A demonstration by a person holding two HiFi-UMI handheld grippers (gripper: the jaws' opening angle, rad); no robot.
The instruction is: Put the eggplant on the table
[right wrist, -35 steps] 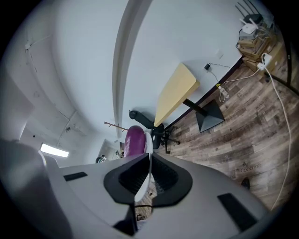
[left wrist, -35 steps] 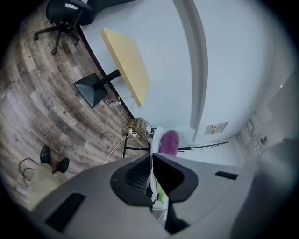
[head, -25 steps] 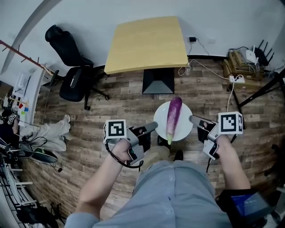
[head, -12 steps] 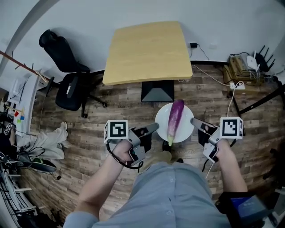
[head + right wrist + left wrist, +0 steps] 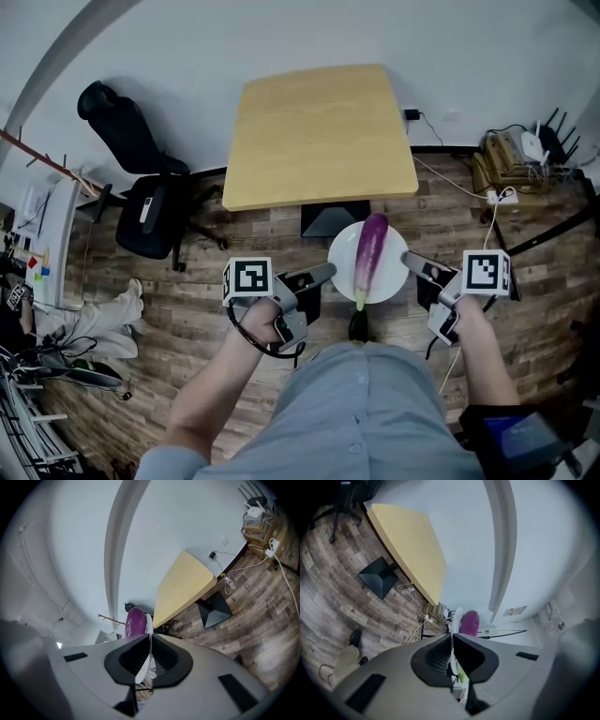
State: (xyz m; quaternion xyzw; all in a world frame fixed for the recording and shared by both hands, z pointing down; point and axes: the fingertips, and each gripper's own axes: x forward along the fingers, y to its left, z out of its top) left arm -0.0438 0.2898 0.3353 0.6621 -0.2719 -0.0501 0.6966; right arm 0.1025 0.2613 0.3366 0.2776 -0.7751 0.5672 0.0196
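A purple eggplant lies lengthwise on a white plate, carried above the wooden floor just short of the yellow table. My left gripper is shut on the plate's left rim, my right gripper on its right rim. The left gripper view shows the plate edge-on between the closed jaws of the left gripper, with the eggplant beyond. The right gripper view has the plate pinched in the right gripper beside the eggplant.
The table's black base stands right behind the plate. A black office chair is at the left. Cables, a power strip and routers sit by the wall at the right. Clutter lines the far left edge.
The table has come nearer and lower in the head view; the plate with the eggplant now sits close to its front edge. Both grips are unchanged.
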